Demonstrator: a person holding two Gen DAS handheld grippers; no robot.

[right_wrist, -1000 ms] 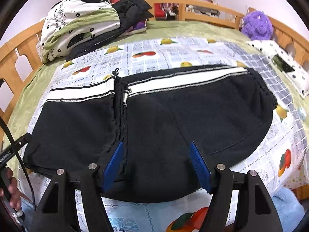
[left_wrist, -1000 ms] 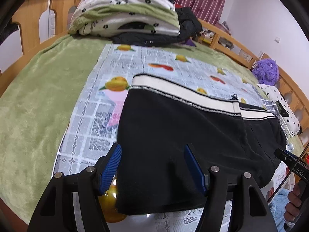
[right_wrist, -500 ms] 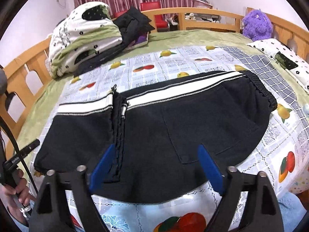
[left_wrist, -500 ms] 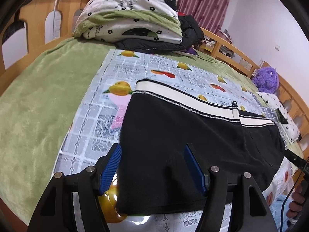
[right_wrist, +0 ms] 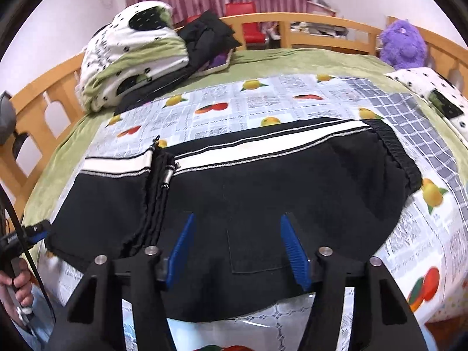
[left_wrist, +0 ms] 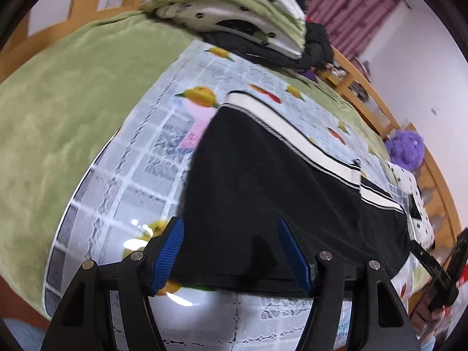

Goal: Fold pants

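Black pants point(right_wrist: 263, 187) with a white side stripe lie flat, folded across, on a fruit-print sheet point(right_wrist: 263, 102) on the bed. They also show in the left wrist view point(left_wrist: 263, 193). My left gripper point(left_wrist: 231, 225) is open and empty, low over the pants' left near edge. My right gripper point(right_wrist: 237, 222) is open and empty above the pants' near middle, over a back pocket. The right gripper's body point(left_wrist: 438, 266) shows at the right edge of the left wrist view. The left gripper point(right_wrist: 35, 231) shows at the pants' left end in the right wrist view.
A folded white and green quilt point(right_wrist: 131, 58) with dark clothes point(right_wrist: 207, 38) lies at the far left of the bed. A purple plush toy point(right_wrist: 403, 44) and a spotted pillow point(right_wrist: 433, 84) lie at the far right. A wooden bed rail point(right_wrist: 307, 23) runs around the green blanket.
My left gripper has dropped lower and tilted, closing on the pants' left edge. My right gripper has risen and pulled back a little. Both stay open. The pants have not moved.
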